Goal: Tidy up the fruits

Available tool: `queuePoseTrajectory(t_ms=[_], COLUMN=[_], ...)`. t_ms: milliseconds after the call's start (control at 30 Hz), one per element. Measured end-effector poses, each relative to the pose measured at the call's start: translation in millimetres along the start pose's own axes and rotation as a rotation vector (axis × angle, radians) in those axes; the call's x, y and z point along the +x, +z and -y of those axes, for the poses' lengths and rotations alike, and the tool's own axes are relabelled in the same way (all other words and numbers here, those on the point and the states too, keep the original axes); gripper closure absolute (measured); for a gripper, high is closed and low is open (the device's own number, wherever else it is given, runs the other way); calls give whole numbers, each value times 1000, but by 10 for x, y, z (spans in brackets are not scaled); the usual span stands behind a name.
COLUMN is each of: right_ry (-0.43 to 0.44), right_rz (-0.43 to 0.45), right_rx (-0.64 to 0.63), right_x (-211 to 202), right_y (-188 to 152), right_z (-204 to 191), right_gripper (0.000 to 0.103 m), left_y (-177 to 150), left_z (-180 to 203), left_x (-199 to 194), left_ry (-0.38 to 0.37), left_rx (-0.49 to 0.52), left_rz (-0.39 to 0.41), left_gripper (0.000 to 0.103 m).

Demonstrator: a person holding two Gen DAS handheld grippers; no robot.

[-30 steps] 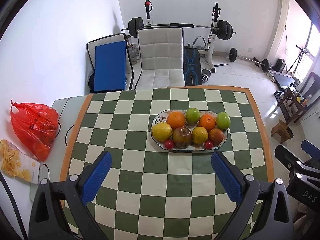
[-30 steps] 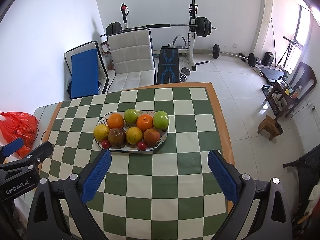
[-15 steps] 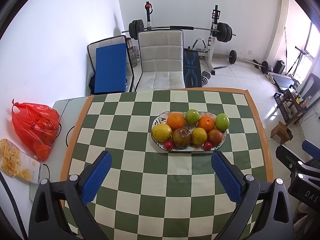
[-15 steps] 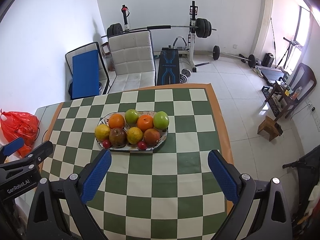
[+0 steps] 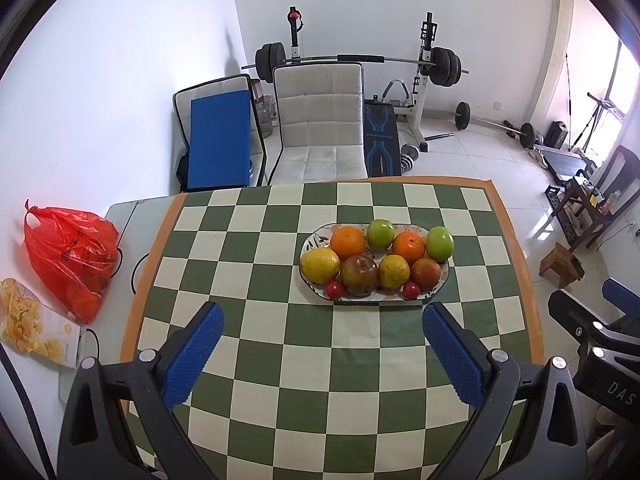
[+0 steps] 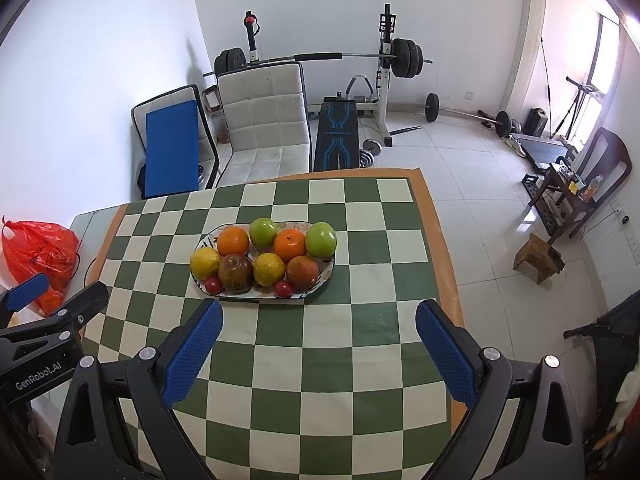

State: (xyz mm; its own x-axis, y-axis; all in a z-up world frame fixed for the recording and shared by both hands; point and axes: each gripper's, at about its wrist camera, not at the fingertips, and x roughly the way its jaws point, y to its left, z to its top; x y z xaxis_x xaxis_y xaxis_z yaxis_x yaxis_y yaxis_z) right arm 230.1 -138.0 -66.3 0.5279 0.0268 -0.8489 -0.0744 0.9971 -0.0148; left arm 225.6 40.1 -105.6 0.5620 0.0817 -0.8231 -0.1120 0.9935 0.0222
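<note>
From the left wrist camera, the left gripper [image 5: 322,314] hangs above the near part of the checkered tablecloth [image 5: 320,360], its blue-padded fingers [image 5: 194,354] spread wide with nothing between them. The oval plate [image 5: 310,240] of fruit lies ahead of the fingertips and slightly toward the right finger, well apart from both. Compared with a second ago the plate sits a little lower in this view and the far table edge shows more floor beyond it, so the camera has tipped slightly; the fruit itself lies the same. On the plate, two oranges [image 5: 347,242] and two green apples [image 5: 380,233] form the far row; a lemon [image 5: 319,265], a dark reddish apple [image 5: 359,275], a yellow citrus [image 5: 394,271] and a brown-red fruit [image 5: 425,273] form the near row, with two small red fruits [image 5: 335,289] at the near rim. Only this view shows the pale packet of chips [image 5: 34,330] left of the gripper, just beside a red plastic bag [image 5: 70,256]. The other gripper's black body enters at the right edge.

From the right wrist camera, the right gripper [image 6: 318,312] is likewise spread and empty, and the plate [image 6: 326,276] lies ahead, toward its left finger. The framing has changed little. This view alone shows the right table edge, the tiled floor [image 6: 480,208] and a small wooden stool [image 6: 538,256]. A white padded chair [image 6: 266,120], a blue pad and a barbell rack [image 6: 384,60] stand beyond the table against the white wall.
</note>
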Motion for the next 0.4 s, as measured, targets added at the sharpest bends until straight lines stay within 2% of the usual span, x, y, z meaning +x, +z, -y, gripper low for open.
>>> queuePoseTrajectory(t_ms=[400], right_ry=[-1], right_rz=[2], right_rx=[-3], right_x=[-7], right_y=[-16], right_z=[5], right_gripper=[4], left_y=[-9], left_z=[10], left_x=[-69], left_ry=[-1], left_rx=[0], left_rz=[13], left_gripper=[1])
